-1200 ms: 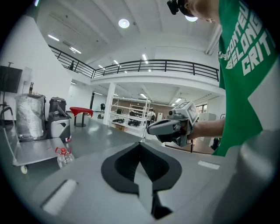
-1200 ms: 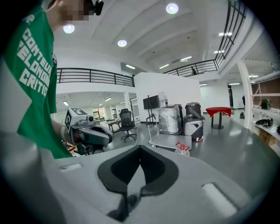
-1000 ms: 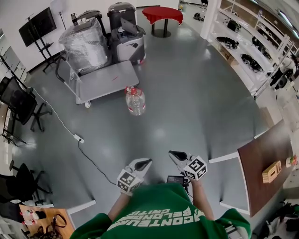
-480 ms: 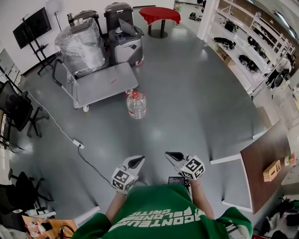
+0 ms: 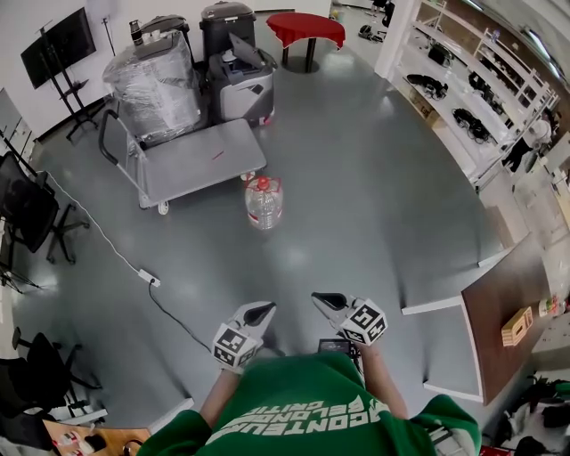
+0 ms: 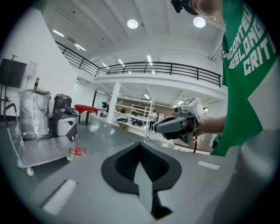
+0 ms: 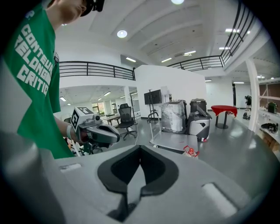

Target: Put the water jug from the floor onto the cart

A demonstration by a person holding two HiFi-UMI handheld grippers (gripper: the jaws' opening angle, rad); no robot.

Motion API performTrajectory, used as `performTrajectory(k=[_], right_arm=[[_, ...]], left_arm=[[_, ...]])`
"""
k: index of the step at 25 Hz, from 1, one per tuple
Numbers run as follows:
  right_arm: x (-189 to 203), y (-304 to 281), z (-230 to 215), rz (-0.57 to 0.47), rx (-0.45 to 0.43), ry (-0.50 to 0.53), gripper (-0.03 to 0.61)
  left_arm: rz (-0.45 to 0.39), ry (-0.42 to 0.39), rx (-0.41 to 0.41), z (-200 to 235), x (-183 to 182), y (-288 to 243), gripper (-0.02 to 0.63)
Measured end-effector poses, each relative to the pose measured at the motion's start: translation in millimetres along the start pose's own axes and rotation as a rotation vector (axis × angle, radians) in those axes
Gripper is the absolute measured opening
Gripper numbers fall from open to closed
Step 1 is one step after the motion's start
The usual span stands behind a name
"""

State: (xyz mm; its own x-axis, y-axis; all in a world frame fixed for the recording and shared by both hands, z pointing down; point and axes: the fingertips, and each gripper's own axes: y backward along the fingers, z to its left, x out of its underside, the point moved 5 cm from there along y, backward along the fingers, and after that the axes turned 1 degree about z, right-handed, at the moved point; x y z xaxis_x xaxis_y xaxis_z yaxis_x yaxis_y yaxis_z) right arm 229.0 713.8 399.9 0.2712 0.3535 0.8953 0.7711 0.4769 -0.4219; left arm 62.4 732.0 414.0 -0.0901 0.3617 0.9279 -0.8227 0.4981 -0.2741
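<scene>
The clear water jug (image 5: pixel 264 205) with a red cap stands on the grey floor just in front of the flat cart (image 5: pixel 191 160). My left gripper (image 5: pixel 261 312) and right gripper (image 5: pixel 322 300) are held side by side close to my body, well short of the jug, both pointing towards it. Both are shut and hold nothing. In the left gripper view the jug's red top (image 6: pixel 76 151) shows past the cart's deck (image 6: pixel 41 151), with my left gripper (image 6: pixel 140 144) shut and the right gripper (image 6: pixel 175 127) beside it. The right gripper view shows my right gripper (image 7: pixel 140 147), the jug (image 7: pixel 190 152) and the cart (image 7: pixel 170 142).
A plastic-wrapped load (image 5: pixel 153 85) sits at the cart's far end. A grey machine (image 5: pixel 240 80) and a bin (image 5: pixel 227 20) stand behind it. A cable with a power strip (image 5: pixel 148 278) crosses the floor at left. Office chairs (image 5: pixel 27 205), shelving (image 5: pixel 463 85) and a brown table (image 5: pixel 512 298) line the sides.
Both grippers have travelled forward with the person towards the jug, which now sits slightly lower in the head view. Their jaws are unchanged.
</scene>
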Motion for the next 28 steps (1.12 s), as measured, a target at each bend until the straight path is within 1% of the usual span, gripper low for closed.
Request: performTrajectory(k=[5, 9, 13, 21, 25, 28], right_arm=[[-11, -29, 14, 0.003, -0.016, 0.006, -0.011], [-17, -53, 25, 0.008, -0.039, 0.022, -0.011], [-18, -68, 31, 0.039, -0.069, 0.033, -0.010], [-33, -93, 7, 0.041, -0.133, 0.057, -0.009], [-41, -116, -13, 0.033, -0.183, 0.062, -0.011], [-58, -129, -30, 0.010, -0.226, 0.076, -0.011]], left_arm=[[-0.009, -0.005, -0.022, 26, -4, 26, 0.012], [-0.002, -0.014, -0.035, 48, 1, 41, 0.012], [-0.007, 0.014, -0.060, 58, 6, 50, 0.012], [-0.014, 0.051, -0.114, 72, 6, 46, 0.012], [-0.004, 0.064, -0.166, 90, 1, 42, 0.012], [-0.015, 0.081, -0.214, 106, -9, 37, 0.012]])
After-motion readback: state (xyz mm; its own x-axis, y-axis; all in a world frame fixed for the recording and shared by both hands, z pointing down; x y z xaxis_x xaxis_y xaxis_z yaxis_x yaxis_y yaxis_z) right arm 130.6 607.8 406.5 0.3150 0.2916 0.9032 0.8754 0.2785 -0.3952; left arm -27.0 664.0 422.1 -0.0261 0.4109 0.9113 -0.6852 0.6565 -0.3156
